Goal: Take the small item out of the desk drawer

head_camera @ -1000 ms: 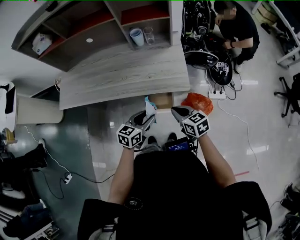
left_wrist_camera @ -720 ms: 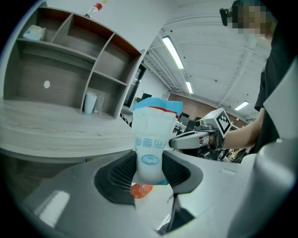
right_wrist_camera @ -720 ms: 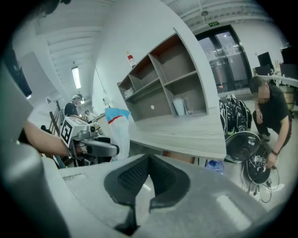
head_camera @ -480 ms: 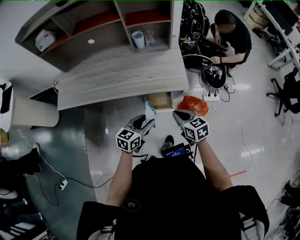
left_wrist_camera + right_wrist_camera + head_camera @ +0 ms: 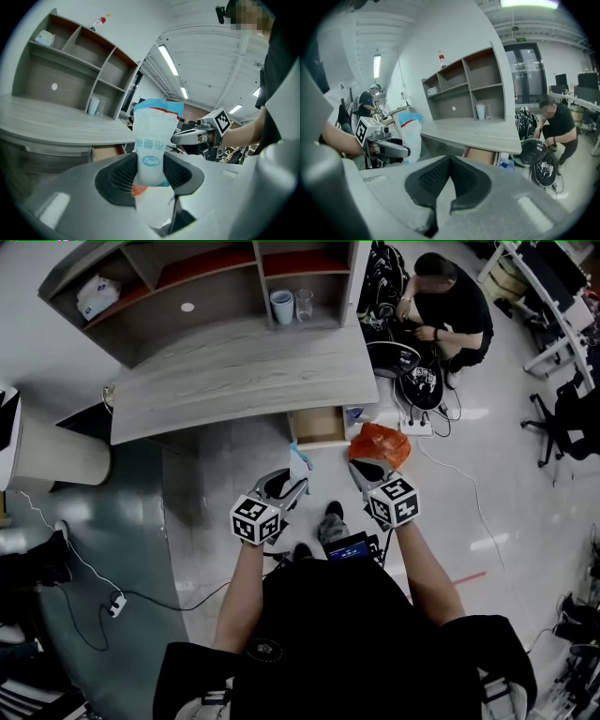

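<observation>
Drawing back from the open drawer (image 5: 317, 426), the left gripper (image 5: 150, 171) keeps the small packet (image 5: 151, 138) pinched between its fingers, the right gripper (image 5: 451, 183) closed on nothing: removal looks done.

Count: one desk (image 5: 234, 381), one open drawer (image 5: 317, 425), one packet (image 5: 300, 463), one cup (image 5: 281, 307), one glass (image 5: 304, 304), one orange bag (image 5: 380, 443), one person (image 5: 450, 306) far right, two grippers: left gripper (image 5: 291, 482), right gripper (image 5: 366, 468).
</observation>
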The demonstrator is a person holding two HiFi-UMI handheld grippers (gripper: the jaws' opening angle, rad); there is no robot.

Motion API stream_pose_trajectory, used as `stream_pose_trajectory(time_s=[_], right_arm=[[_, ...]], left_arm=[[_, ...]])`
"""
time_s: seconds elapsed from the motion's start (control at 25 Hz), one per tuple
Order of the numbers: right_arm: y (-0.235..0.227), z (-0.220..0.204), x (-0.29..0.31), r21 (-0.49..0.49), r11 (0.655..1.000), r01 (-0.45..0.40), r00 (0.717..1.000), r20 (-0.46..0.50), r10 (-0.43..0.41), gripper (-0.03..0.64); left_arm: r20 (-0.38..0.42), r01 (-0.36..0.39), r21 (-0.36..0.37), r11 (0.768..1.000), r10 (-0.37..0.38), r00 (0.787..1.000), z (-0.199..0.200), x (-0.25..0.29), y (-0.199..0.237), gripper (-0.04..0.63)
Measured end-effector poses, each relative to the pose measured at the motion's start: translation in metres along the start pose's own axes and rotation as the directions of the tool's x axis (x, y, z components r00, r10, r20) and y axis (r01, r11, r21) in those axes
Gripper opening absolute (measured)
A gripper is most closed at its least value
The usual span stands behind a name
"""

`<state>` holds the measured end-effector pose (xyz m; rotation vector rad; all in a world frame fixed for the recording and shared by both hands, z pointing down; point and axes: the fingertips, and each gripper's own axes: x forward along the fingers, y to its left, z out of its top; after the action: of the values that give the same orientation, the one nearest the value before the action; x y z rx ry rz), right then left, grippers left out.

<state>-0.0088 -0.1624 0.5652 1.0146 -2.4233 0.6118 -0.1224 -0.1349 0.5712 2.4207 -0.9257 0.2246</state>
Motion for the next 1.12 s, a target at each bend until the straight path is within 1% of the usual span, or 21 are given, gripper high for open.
stream_pose_trajectory(time_s=[0.24,0.44,0.68,0.96,1.12], right_arm=[[0.025,0.012,-0.007,-0.073,0.997,0.022,0.999,0.028,-0.020,-0.003],[0.044,0.025,-0.015,-0.109,0.993,0.042,0.997,0.068,-0.035,-0.003],[0.064,0.023,-0.025,-0.113,0.992,0.056,0.994,0.101,-0.044,-0.005],[0.080,0.014,-0.037,-0.102,0.992,0.070,0.991,0.117,-0.058,-0.005],[0.081,0.008,-0.043,-0.087,0.993,0.082,0.990,0.119,-0.072,-0.005]], left_arm=[[0.018,0.008,0.038,0.999,-0.009,1.000,0.006,-0.020,-0.005,0.176],[0.034,0.042,0.076,0.996,-0.045,0.998,0.015,-0.031,-0.020,0.176],[0.037,0.059,0.105,0.993,-0.063,0.997,0.011,-0.047,-0.036,0.176],[0.036,0.062,0.105,0.993,-0.066,0.997,0.001,-0.062,-0.046,0.176],[0.030,0.072,0.115,0.991,-0.076,0.997,-0.001,-0.064,-0.051,0.176]])
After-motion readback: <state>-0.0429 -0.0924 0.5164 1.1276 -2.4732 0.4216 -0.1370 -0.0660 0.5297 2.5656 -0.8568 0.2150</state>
